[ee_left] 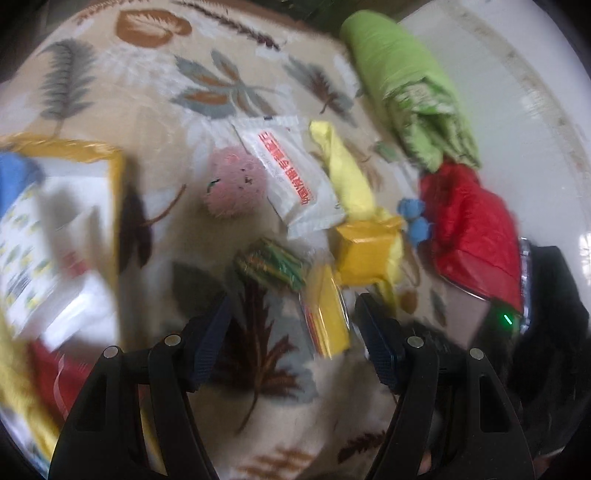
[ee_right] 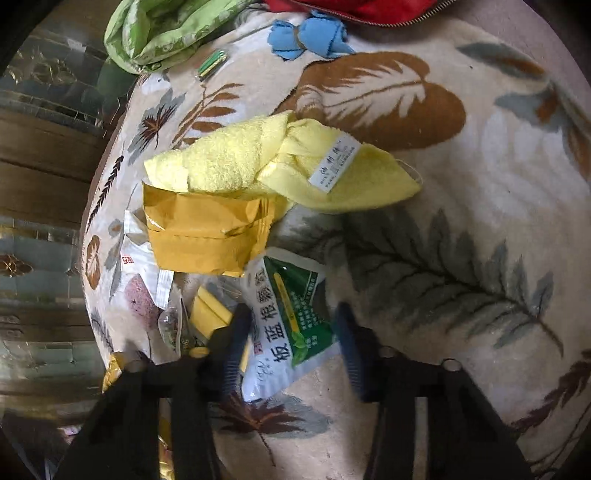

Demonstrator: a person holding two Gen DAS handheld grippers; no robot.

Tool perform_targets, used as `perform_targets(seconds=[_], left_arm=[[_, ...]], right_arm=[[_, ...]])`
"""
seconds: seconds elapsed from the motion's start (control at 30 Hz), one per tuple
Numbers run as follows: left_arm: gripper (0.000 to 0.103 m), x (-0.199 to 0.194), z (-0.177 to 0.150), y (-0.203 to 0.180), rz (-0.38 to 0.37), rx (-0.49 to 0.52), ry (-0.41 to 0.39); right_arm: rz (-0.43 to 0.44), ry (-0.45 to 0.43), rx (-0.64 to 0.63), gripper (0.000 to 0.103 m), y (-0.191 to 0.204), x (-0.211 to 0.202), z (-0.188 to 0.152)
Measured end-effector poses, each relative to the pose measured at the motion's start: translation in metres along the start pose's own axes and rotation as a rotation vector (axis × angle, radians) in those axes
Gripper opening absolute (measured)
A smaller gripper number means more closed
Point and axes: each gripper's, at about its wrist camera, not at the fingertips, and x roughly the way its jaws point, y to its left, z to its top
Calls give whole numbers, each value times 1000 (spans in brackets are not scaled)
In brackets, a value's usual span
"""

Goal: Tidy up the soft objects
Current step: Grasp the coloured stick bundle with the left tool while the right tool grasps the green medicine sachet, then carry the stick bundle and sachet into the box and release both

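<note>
A yellow towel lies on the leaf-patterned rug, also in the left wrist view. A gold packet lies against it, also in the left wrist view. A green-and-white sachet lies between the jaws of my open right gripper. My left gripper is open and empty above the rug, a yellow sachet between its jaws. A pink fuzzy ball, a white packet, a blue cloth bow, a green cloth and a red cloth lie around.
A yellow-rimmed box with packets inside stands at the left. A small green striped packet lies near the left gripper. White floor borders the rug on the right. Dark furniture stands beyond the rug edge.
</note>
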Motion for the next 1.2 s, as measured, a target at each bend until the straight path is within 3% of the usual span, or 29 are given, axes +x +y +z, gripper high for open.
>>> perform_targets(seconds=[0.23,0.3,0.33,0.5,0.57,0.63,0.7,0.77,0.9,0.97,1.03,1.13,1.2], left_arm=[[69,56,17,-2,174,-65,82],[49,60,12,-5,223,-48,47],[33,57,8,-7,239,-30,34],[27,22,1,17,130,-90,-9],[27,-11,-11,27,31,-100,-61],[27,-45,-29,36,9,-86,-113],[27,-89,-60,56,-38,-107,-173],[27,-123,-84,75,-55,-134,-226],[27,-168,-125,114,38,-163,-313],[27,-173,-136,133,76,-190,-313],[27,-177,-146,144,120,-192,-339],[27,-168,-151,156,205,-195,-322],[27,-167,-151,162,190,-195,-309]], right_arm=[[3,-44,-18,36,4,-1,4],[0,-50,-24,36,6,0,6],[3,-58,-28,36,7,-1,6],[54,-113,-26,34,7,-11,7],[78,-128,-42,34,9,-16,5],[123,-142,-84,34,16,-24,0],[180,-150,-172,34,32,-32,-11],[269,-112,-342,34,63,-38,-34],[373,-48,-681,34,119,-51,-108],[448,43,-756,34,134,-46,-142],[437,99,-843,34,147,-40,-173],[353,89,-975,35,163,-32,-204],[332,105,-993,35,167,-25,-209]])
